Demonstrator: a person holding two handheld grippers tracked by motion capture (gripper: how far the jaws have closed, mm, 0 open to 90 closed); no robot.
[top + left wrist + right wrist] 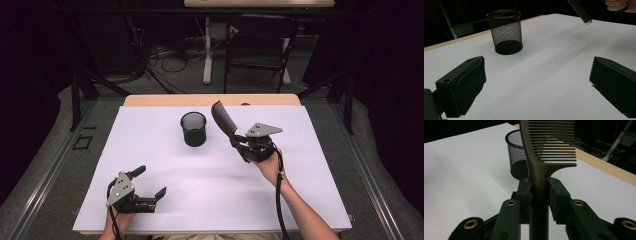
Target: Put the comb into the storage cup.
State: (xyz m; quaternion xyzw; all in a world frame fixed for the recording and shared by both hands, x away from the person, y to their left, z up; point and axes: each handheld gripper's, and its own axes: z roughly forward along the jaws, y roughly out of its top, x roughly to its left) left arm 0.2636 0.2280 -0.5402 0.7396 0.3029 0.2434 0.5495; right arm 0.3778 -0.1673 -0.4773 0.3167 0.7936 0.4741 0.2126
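Gripping comb (right hand-held gripper)

Bright white tabletop, dark surroundings, soft shadows.

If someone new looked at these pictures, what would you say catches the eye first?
Most striking is the dark comb clamped by its handle in the right gripper, raised above the white table cover with its teeth end up. Just to its left stands an empty black mesh cup, upright near the table's far edge. The left gripper rests open at the near left corner.
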